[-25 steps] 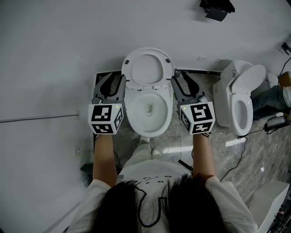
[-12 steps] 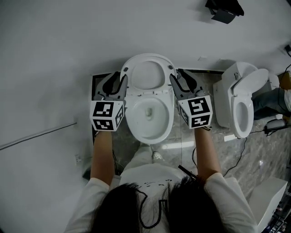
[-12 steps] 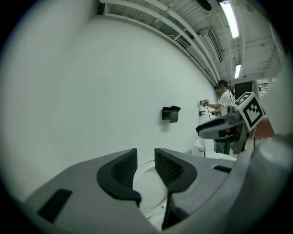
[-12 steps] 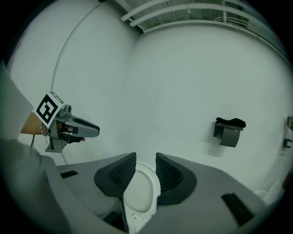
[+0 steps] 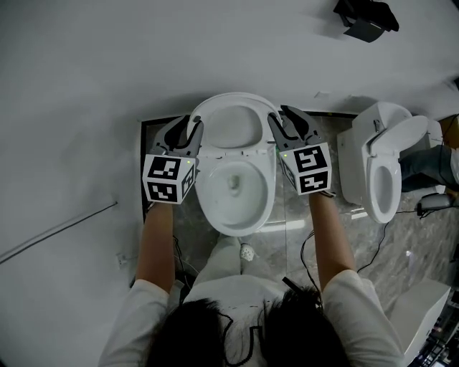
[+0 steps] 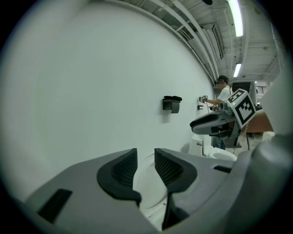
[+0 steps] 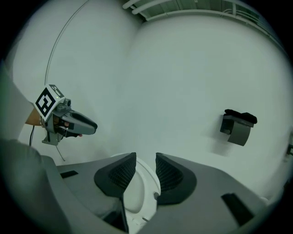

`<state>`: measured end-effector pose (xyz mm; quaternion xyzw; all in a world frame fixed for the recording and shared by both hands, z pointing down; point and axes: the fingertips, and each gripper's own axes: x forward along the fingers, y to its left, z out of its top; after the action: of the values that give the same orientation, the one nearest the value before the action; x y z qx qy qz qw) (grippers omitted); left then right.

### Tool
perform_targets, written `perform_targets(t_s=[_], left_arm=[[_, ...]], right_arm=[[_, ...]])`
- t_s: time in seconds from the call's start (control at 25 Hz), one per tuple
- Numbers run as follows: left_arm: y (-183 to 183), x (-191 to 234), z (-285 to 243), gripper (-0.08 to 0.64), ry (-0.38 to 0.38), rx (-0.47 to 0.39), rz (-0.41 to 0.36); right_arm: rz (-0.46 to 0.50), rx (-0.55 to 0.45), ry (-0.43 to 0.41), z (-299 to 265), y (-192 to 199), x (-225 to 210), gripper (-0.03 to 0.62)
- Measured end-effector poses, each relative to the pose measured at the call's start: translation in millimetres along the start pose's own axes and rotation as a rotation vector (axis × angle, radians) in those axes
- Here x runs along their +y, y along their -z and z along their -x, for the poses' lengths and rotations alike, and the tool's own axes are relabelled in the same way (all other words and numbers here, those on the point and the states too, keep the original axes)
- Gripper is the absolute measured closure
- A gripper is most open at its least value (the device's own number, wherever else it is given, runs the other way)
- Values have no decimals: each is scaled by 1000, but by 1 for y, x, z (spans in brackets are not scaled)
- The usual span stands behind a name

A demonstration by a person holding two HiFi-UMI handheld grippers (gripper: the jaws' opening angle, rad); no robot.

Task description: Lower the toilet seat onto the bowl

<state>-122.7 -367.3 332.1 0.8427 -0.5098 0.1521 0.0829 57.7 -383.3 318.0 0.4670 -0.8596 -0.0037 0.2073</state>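
A white toilet stands mid-frame in the head view, its bowl (image 5: pixel 233 190) uncovered. The toilet seat (image 5: pixel 233 123) is still raised, tilted off the wall behind it. My left gripper (image 5: pixel 192 126) is shut on the seat's left edge and my right gripper (image 5: pixel 279 122) on its right edge. In the left gripper view the seat's white rim (image 6: pixel 147 185) runs between the dark pads of the left gripper (image 6: pixel 145 157). The right gripper view shows the seat's rim (image 7: pixel 137 192) the same way in the right gripper (image 7: pixel 145 163).
A second white toilet (image 5: pixel 384 172) stands at the right with its seat up, cables on the stone floor beside it. A black holder (image 5: pixel 366 20) hangs on the white wall. A person (image 6: pixel 223 91) stands in the background of the left gripper view.
Both grippers have come forward and down together with the seat between them. The seat has tipped further away from the wall toward the bowl.
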Motion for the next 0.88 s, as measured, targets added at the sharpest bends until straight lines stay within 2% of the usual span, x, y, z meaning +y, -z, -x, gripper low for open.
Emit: perform_targets(t_s=[0.08,0.24,0.72,0.88], left_arm=[[3,1,-10,436,29,6,18],[10,2,-31,436,71,35,-17],[55,31,-76,436,80,159,-19],[69,34,-93,436,108,226,-39]], right_arm=[[12,17,-15,-10,5,-1,437],[44,55,-47,-28,18,-2,437],[52,106,-108,-82,51,-5,444],[39,162,-134,-96,68,-10,446]])
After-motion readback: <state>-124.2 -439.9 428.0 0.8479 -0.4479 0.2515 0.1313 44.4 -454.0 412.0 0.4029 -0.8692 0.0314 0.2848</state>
